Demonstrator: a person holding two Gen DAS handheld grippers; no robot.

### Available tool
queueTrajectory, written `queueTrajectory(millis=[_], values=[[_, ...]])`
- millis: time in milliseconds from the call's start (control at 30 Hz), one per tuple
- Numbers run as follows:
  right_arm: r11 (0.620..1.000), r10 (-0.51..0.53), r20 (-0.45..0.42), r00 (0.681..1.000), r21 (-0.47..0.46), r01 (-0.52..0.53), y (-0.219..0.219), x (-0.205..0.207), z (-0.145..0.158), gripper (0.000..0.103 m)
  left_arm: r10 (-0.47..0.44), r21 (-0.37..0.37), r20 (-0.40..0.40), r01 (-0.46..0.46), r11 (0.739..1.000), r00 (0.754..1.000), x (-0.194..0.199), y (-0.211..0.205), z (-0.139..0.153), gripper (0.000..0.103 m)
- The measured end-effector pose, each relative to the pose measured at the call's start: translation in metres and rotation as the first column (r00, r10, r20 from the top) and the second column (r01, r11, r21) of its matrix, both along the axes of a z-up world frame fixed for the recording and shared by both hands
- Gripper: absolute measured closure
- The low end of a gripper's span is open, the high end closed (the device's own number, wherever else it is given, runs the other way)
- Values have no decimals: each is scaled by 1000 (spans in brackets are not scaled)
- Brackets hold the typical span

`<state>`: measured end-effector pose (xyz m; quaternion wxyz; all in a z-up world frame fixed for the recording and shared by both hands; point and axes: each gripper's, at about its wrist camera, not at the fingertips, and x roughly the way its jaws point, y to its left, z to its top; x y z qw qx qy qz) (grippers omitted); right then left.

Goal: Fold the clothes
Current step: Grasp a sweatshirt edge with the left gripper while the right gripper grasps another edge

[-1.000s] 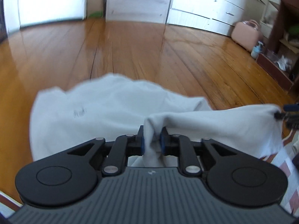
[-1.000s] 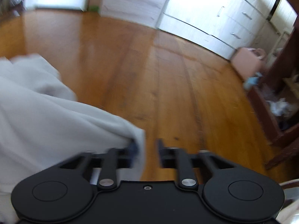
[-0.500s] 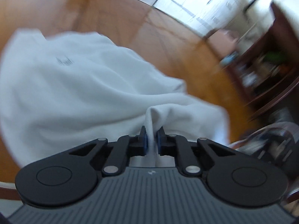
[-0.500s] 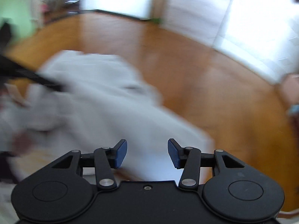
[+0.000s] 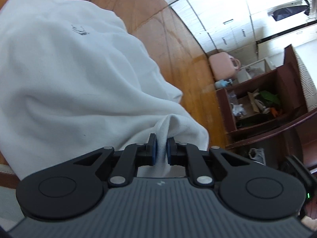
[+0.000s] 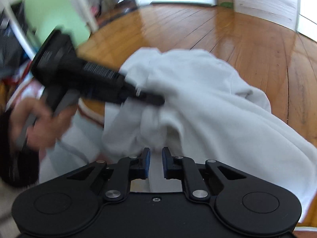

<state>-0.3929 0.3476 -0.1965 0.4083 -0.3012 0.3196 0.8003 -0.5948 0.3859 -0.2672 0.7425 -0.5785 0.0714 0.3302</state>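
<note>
— White fleece: where is the sweatshirt [image 5: 65,75] now?
— Draped over the wooden floor [image 6: 227,31]. My left gripper [image 5: 160,151] pinches a fold of it tight.
— And the right?
— My right gripper [image 6: 155,161] is closing, sweatshirt cloth between its pads; I can't tell whether they press yet.

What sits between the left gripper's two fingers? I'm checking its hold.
A pinched fold of the white garment fills the gap between the left gripper fingers, in the left wrist view.
</note>
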Motion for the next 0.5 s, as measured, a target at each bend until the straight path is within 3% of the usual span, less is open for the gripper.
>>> queueTrajectory(millis=[100,200,233,267,300,333,467,500], values=[[997,-78,-24,997,20,78,13,-7,-9,71,9,-14,42,-8,1000,999,-10,-4,-2,93],[995,-103,0,995,11,103,17,-11,-17,66,16,-29,91,-13,999,996,-15,-3,-4,93],[994,-109,4,994,6,109,18,-11,-20,68,16,-29,95,-14,999,995,-16,-4,-4,93],[993,-114,-4,993,15,114,15,-9,-16,95,17,-24,92,-15,1000,996,-17,-5,-3,93],[992,-119,-17,993,28,120,11,-6,-10,101,21,-20,82,-19,1000,996,-17,-6,-2,91],[991,-124,-30,992,42,126,7,-3,-4,101,31,-13,62,-30,999,998,-19,-7,-1,91],[974,-187,-66,980,120,194,-10,19,29,101,106,73,-48,-102,992,993,-29,-11,19,74],[960,-225,-67,972,155,233,-15,30,41,101,120,102,-64,-113,988,991,-32,-13,26,63]])
